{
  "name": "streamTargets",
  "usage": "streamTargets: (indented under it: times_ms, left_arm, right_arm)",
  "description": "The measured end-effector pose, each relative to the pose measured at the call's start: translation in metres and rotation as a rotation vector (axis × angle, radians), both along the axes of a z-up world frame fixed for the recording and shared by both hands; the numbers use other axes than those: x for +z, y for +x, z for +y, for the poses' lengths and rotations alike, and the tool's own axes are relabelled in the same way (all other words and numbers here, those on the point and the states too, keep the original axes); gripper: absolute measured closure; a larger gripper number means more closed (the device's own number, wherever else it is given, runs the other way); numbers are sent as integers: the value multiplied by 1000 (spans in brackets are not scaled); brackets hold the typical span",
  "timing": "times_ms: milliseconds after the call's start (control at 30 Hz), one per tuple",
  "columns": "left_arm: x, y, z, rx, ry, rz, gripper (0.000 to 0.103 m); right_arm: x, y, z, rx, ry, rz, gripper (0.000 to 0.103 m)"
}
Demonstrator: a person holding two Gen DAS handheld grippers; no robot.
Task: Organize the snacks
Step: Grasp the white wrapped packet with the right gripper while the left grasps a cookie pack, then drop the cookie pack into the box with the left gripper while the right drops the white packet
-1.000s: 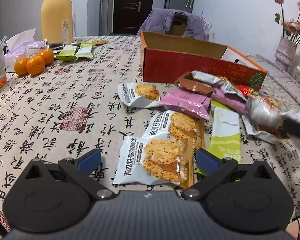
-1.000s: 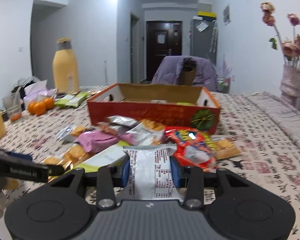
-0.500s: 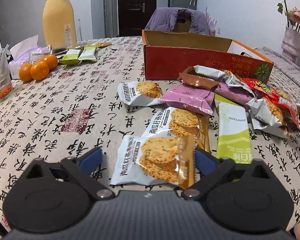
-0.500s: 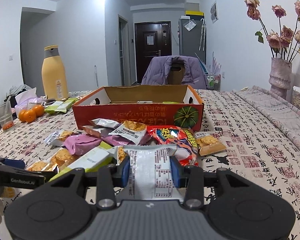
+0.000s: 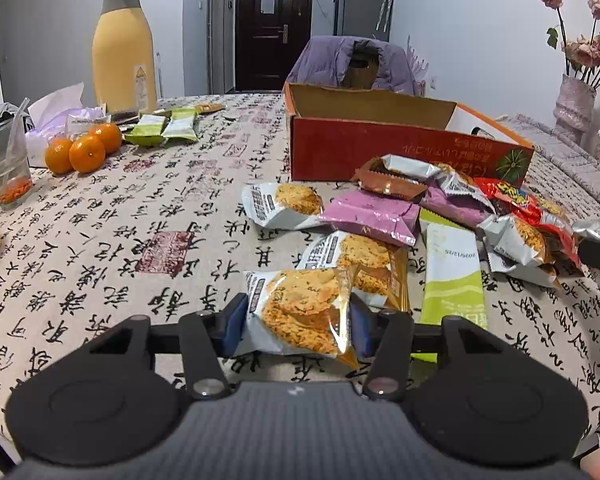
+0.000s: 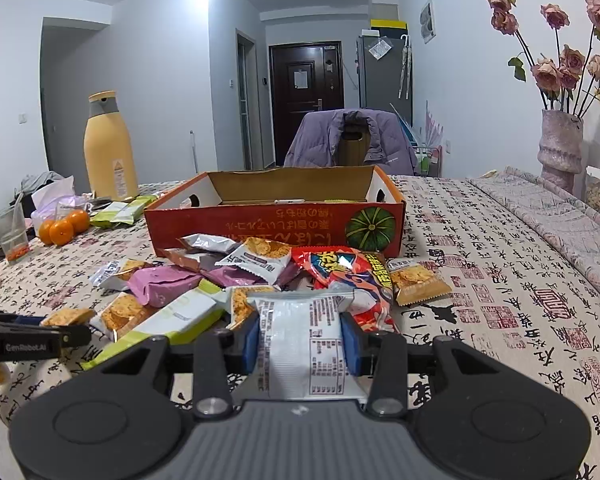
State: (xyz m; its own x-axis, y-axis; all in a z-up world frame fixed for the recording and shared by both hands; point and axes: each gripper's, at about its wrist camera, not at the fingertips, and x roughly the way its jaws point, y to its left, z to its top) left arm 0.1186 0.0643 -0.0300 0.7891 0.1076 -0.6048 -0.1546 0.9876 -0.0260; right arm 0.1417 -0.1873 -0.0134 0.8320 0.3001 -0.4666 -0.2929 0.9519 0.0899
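The left tongs (image 5: 298,322) are closing, their pads already pressing a cracker packet (image 5: 300,312) between them. The right tongs (image 6: 300,344) pinch a white packet (image 6: 306,344); beyond both sits the red box (image 6: 276,220).

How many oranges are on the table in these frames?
3. The small round oranges sit clustered at the table's far left, beside the white tissue pack: one nearest the clear plastic cup, one in front, one behind. More may be hidden behind them.
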Motion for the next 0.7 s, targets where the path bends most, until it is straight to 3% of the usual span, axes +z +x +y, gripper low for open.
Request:
streamTargets:
  times_ms: [333,700]
  left_arm:
    - [29,6,-2,-29,-2,-87,51]
    - [65,52,-15,-65,-3,-190,51]
  right_arm:
    - [10,7,-6,-16,11,-35,63]
    - [41,52,-3,-20,31,-106,63]
